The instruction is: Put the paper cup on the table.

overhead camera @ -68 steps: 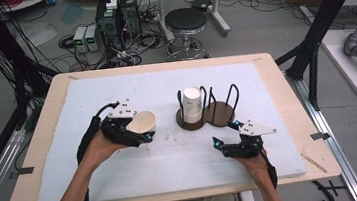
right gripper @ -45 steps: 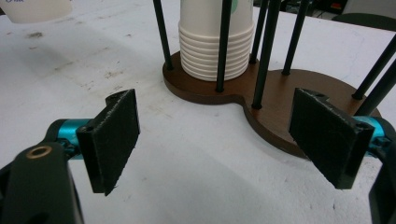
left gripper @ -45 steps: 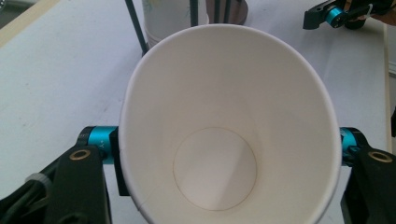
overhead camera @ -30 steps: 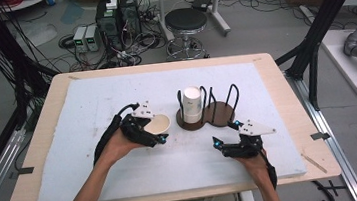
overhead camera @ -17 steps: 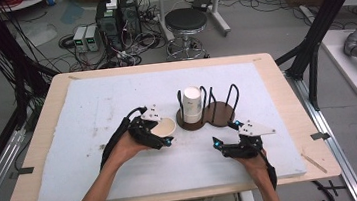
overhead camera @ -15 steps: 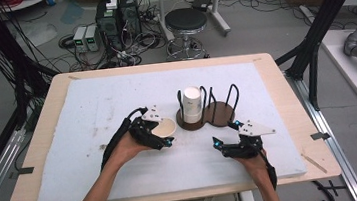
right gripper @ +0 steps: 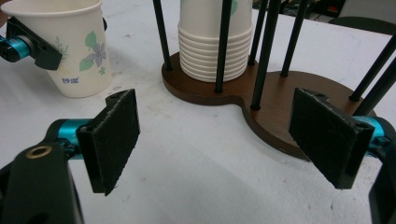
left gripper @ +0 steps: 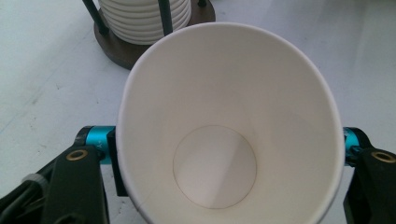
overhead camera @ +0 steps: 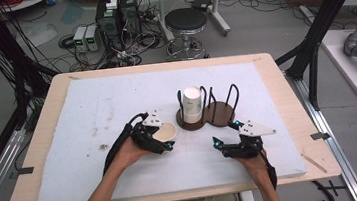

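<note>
Cup (overhead camera: 167,131) in left gripper (overhead camera: 156,139); one stack (overhead camera: 191,105) on holder (overhead camera: 218,114).

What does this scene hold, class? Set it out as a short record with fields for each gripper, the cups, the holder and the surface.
left gripper: jaws shut on the paper cup, which stands upright, mouth up
paper cup print: leaves and a flower, seen in the right gripper view
right gripper: jaws open, holding nothing
cup stack: nested white cups, upside down, in one bay of the holder
holder: dark wooden base with black rods, other bay empty
surface: white foam sheet on a wooden table
</note>
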